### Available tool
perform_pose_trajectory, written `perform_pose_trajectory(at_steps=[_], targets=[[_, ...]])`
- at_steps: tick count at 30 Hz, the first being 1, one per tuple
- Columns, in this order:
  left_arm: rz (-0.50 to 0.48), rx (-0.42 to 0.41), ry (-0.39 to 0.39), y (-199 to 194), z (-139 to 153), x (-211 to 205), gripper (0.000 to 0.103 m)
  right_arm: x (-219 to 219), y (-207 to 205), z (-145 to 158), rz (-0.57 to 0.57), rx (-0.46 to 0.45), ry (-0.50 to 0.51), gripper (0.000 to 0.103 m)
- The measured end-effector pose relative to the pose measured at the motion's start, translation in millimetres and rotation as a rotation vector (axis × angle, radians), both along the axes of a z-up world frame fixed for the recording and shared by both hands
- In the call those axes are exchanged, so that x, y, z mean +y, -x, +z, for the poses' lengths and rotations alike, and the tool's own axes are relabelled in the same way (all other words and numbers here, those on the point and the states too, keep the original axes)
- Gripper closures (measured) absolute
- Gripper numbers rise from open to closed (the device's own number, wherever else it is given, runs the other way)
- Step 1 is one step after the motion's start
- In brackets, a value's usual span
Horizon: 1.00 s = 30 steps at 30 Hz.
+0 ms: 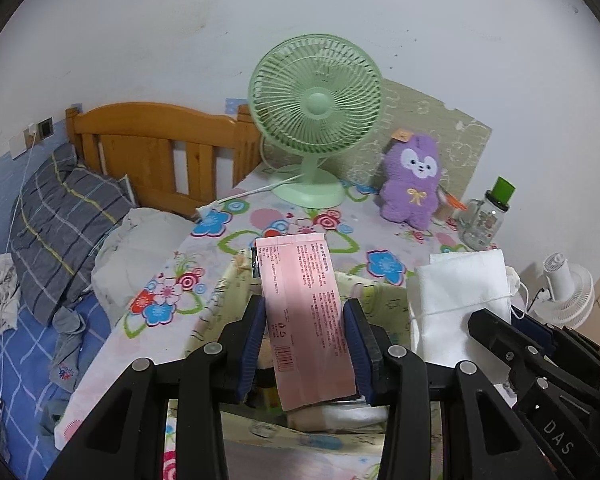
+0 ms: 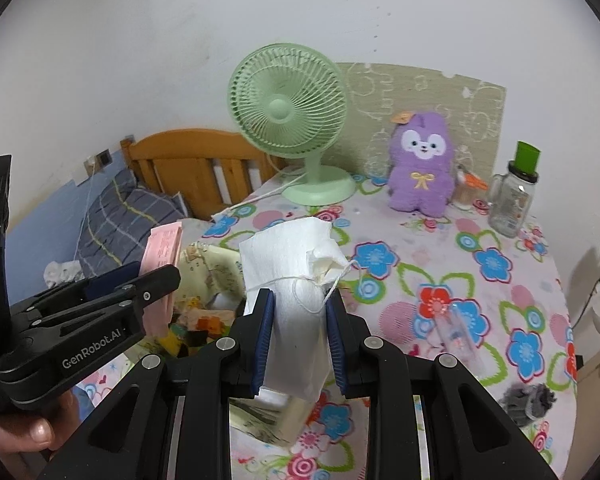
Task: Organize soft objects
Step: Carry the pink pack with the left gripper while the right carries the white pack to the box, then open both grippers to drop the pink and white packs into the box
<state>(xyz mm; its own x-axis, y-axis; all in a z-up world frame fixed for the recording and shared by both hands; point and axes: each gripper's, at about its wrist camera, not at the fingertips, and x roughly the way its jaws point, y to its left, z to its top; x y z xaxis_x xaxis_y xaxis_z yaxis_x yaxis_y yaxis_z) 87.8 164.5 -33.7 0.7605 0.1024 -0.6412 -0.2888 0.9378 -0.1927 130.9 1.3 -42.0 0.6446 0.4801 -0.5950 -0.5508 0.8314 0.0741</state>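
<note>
The left gripper [image 1: 306, 342] is clamped on a flat pink packet [image 1: 302, 312] printed with small text and a barcode, its blue pads pressing the packet's two long edges. The packet stands tilted away from the gripper, its far end raised over a pale yellow fabric storage bin [image 1: 220, 292] with a cartoon print that sits directly under and ahead of the fingers. Inside the bin, below the packet, folded pale items are partly visible.

Just to the right of it, the right gripper [image 2: 298, 338] is closed tight on a white drawstring pouch [image 2: 290, 264], the pads squeezing its lower half while the gathered mouth and thin cord point up and away. In the right wrist view the left gripper appears at the left edge, a thumb [image 2: 36, 434] of the person's hand showing beneath its handle.

Both tools hang over a table covered with a floral cloth [image 2: 460, 280]. Farther ahead stands a green desk fan [image 1: 314, 116], and to its right a purple plush toy [image 1: 412, 180] sits upright against a beige patterned board [image 1: 460, 132]. Beyond that, further right, is a glass jar with a green cap [image 2: 514, 196]. A grey fuzzy item [image 2: 530, 398] lies on the cloth near the right gripper's right side. To the left of the table is a bed with a wooden headboard [image 1: 156, 148] and a plaid pillow [image 1: 60, 216]
</note>
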Motion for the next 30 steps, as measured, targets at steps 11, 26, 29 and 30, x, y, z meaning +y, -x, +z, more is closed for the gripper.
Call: perform_pose_trajectory(at_steps=[11,26,29,30], targets=[[0.021,0.039,0.0,-5.2,-15.8,19.5,0.062,26.3,-8.9,-14.5,0.03,0.033,0.023,0.074],[0.052,0.036,-0.004,-1.0,-16.2,28.3,0.03,32.4,-5.7,-14.0,0.008,-0.001,0.059,0.032],[0.051,0.034,-0.003,0.2,-15.8,26.9,0.03,30.9,-3.6,-12.9,0.01,-0.004,0.053,0.032],[0.049,0.033,-0.005,0.4,-15.2,25.6,0.03,30.1,-3.3,-12.9,0.011,-0.002,0.05,0.032]])
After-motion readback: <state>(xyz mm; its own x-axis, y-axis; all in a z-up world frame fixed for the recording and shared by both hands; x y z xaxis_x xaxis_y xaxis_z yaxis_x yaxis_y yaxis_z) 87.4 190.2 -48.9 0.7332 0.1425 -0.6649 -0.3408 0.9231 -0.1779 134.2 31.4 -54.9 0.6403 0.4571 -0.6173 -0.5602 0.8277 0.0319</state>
